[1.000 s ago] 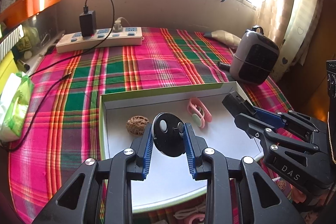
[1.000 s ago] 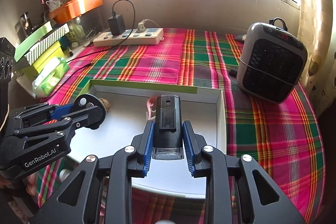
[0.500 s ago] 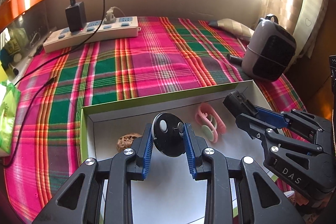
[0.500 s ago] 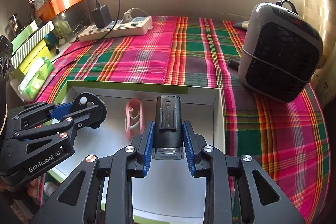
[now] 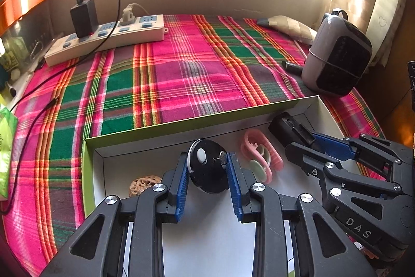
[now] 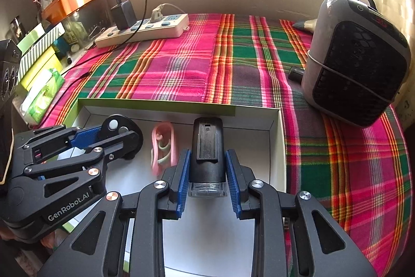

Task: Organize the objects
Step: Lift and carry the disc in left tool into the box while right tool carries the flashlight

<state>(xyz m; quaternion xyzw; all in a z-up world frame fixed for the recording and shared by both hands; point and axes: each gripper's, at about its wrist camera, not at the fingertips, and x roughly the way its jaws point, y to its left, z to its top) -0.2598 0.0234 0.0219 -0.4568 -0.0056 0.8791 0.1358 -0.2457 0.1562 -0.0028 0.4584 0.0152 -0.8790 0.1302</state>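
Observation:
A shallow white box with a green rim [image 5: 181,125] [image 6: 155,105] lies on the plaid cloth. My left gripper [image 5: 207,160] [image 6: 103,134] is shut on a round black disc with a white button [image 5: 207,170] [image 6: 116,126], held over the box's left part. My right gripper [image 6: 207,160] [image 5: 306,139] is shut on a black oblong device with a clear end [image 6: 207,155] [image 5: 288,127], over the box's right part. Inside the box lie a pink clip [image 5: 259,157] [image 6: 163,144] between the grippers and a brown carved nut [image 5: 142,183] at the left.
A white power strip with a black charger [image 5: 109,38] [image 6: 145,27] sits at the back left, its cable trailing over the cloth. A grey heater [image 5: 337,61] [image 6: 358,61] stands at the right. Green packets and boxes [image 6: 41,95] line the left edge.
Both grippers, each with its held object, have sunk and moved forward toward the box's far wall. The box and the things in it look larger and nearer.

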